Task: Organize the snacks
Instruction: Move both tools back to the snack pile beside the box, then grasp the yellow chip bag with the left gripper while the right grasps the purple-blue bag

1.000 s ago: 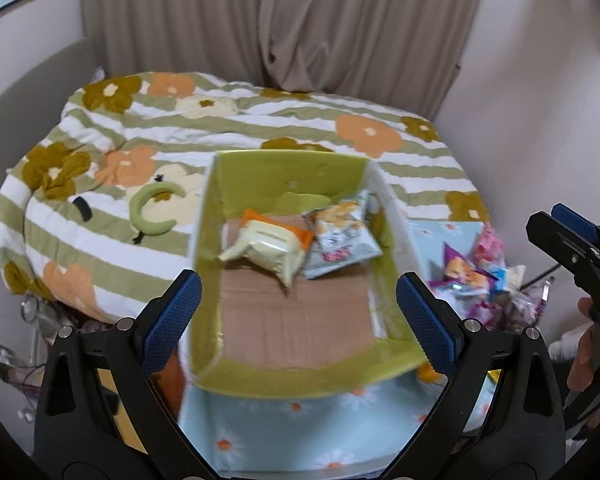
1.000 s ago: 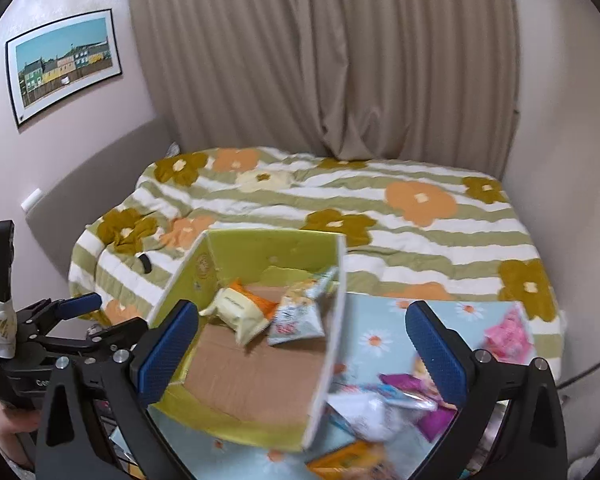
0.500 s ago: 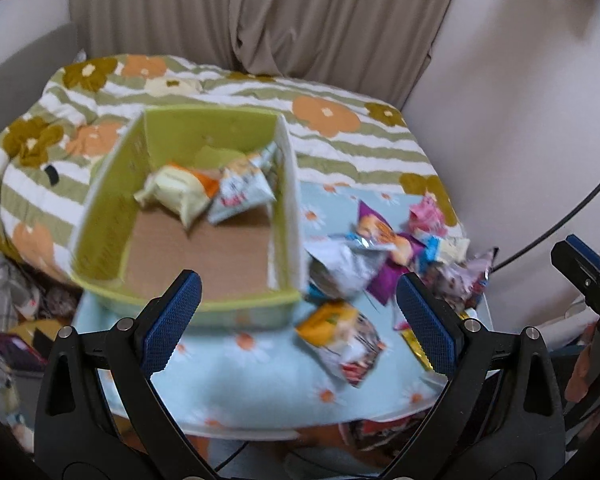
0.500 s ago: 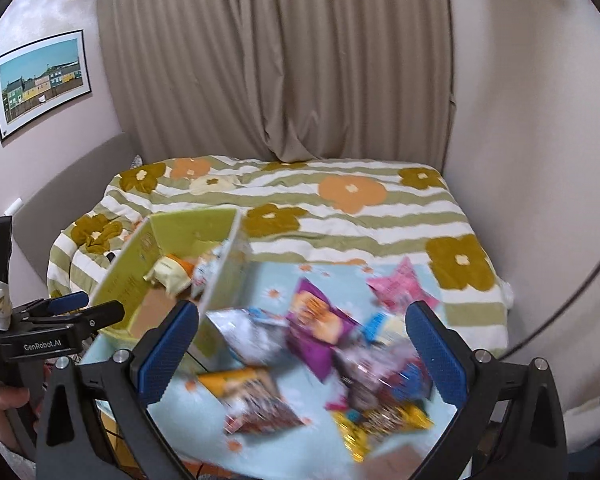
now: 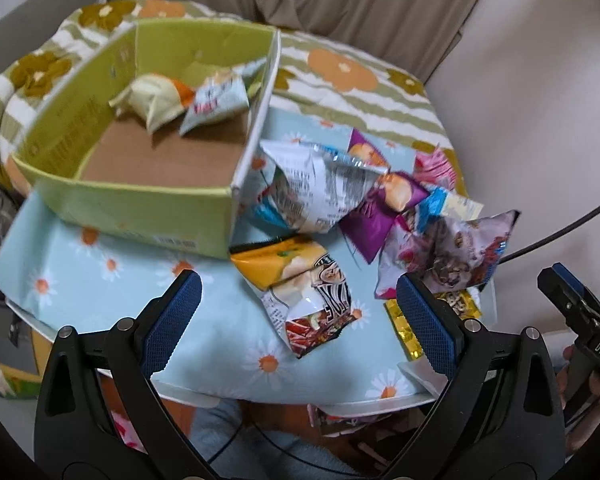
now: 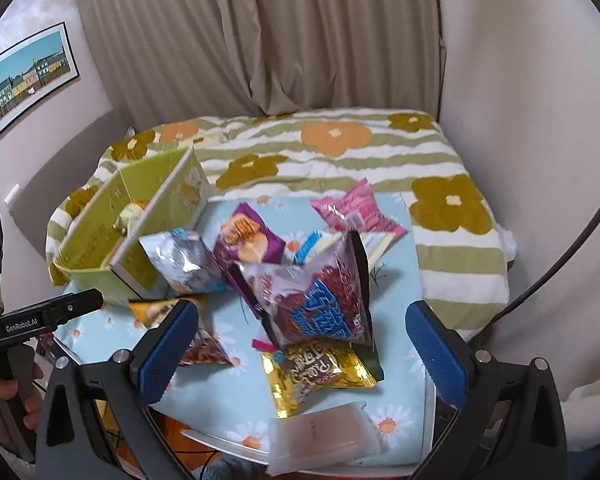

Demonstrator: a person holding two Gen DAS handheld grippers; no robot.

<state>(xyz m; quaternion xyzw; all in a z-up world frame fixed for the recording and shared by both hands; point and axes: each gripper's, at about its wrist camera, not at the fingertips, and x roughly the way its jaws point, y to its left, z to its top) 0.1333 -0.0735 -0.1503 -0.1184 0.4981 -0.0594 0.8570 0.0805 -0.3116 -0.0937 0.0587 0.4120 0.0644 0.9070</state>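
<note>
A green cardboard box (image 5: pixel 140 208) (image 6: pixel 96 236) stands at the left of a small table and holds two snack bags (image 5: pixel 188 100). Loose snack bags lie in a pile to its right: an orange and red bag (image 5: pixel 304 292), a silver bag (image 5: pixel 320 192) (image 6: pixel 184 260), a purple bag (image 6: pixel 248 236), a pink bag (image 6: pixel 352 212), a red and blue bag (image 6: pixel 316 300) and a gold bag (image 6: pixel 316 368). My left gripper (image 5: pixel 300 320) is open and empty just above the orange bag. My right gripper (image 6: pixel 300 344) is open and empty over the red and blue and gold bags.
The table wears a light blue daisy cloth (image 5: pixel 100 280) (image 6: pixel 400 280). Behind it is a bed with a striped flower quilt (image 6: pixel 340 152), curtains and walls. A clear plastic case (image 6: pixel 320 436) lies at the table's near edge. A black cable (image 6: pixel 560 264) hangs at right.
Both grippers swung right, away from the box, and came down closer to the loose snack pile. The jaws stayed open and empty.
</note>
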